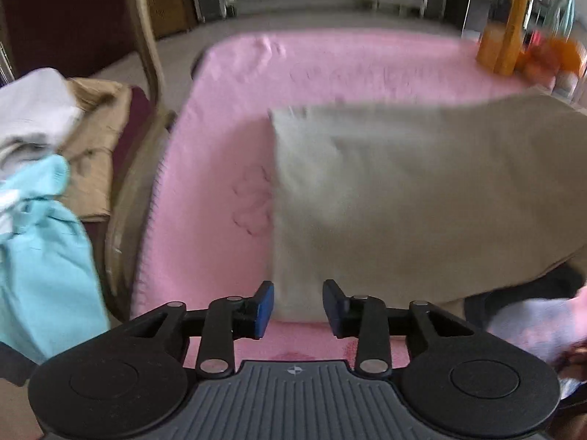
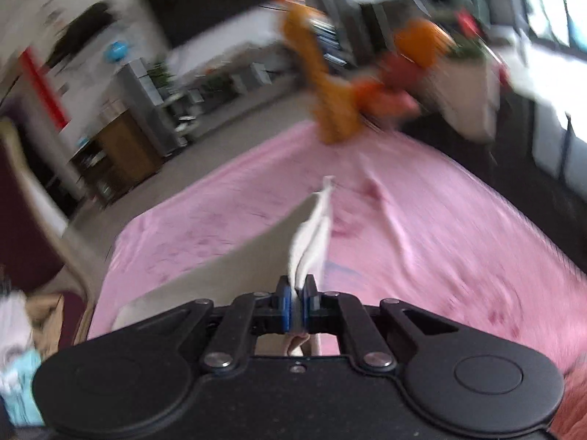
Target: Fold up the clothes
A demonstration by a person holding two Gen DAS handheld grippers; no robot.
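While right gripper jaws pinch beige cloth, left gripper jaws gape, holding nothing.

Both tools look alike. The left gripper has a black frame with two round discs, silver rivets on its linkage bars, blue pads on its fingers and a ribbed grey plate bearing a small round emblem. The right gripper shows the same black frame, rivets and blue pads.

pink blanket – spread flat | orange toys – far edge | wooden chair
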